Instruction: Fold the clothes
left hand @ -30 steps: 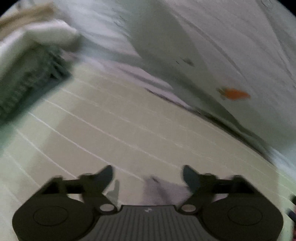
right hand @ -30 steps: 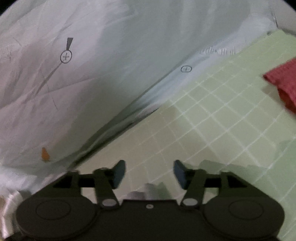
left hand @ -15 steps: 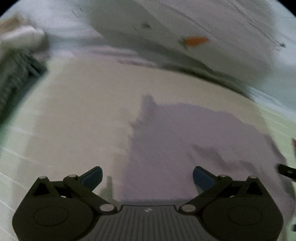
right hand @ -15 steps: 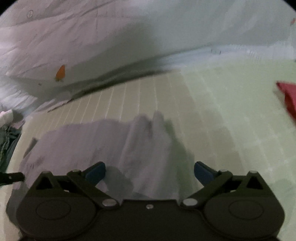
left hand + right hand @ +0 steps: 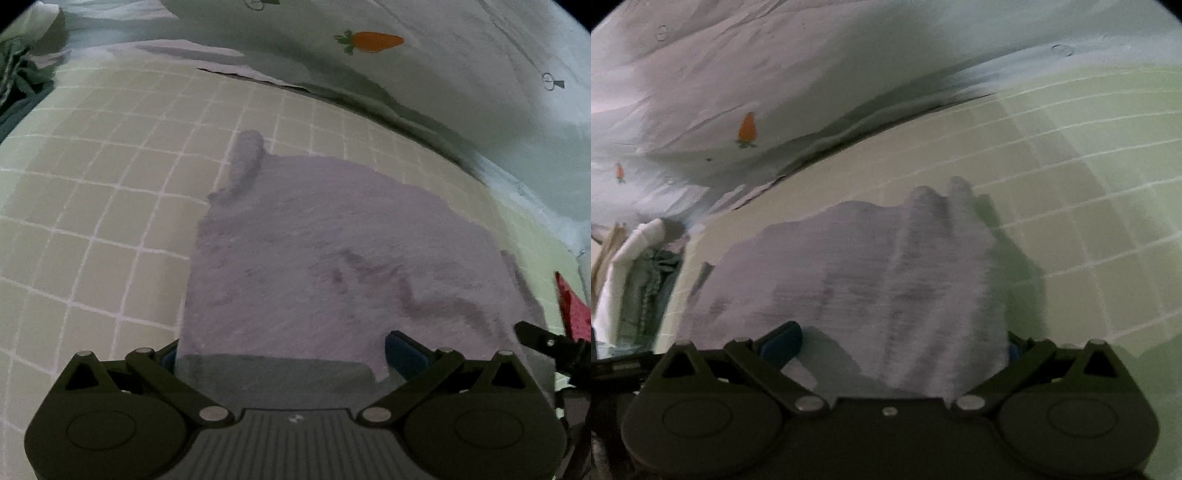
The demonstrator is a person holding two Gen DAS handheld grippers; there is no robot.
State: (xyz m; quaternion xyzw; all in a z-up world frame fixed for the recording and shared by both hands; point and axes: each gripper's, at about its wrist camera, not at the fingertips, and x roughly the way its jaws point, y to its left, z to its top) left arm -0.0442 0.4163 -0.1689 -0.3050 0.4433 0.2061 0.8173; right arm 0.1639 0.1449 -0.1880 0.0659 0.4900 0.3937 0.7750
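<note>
Pale green checked bedsheet (image 5: 110, 192), carrot-printed white quilt (image 5: 424, 66) along its far edge.

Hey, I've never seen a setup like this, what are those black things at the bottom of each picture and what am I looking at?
Those are two hand-held tongs, one in each of a person's hands, each with a wide-angle camera looking forward along its fingers. One picture is from the left tongs, the other from the right tongs. Both stand open and hold nothing. In front of them a pale lilac garment lies spread on a green checked mat, its near edge between the fingers. Behind is a white sheet with carrot prints. A heap of other clothes sits at the left and something red at the right.
</note>
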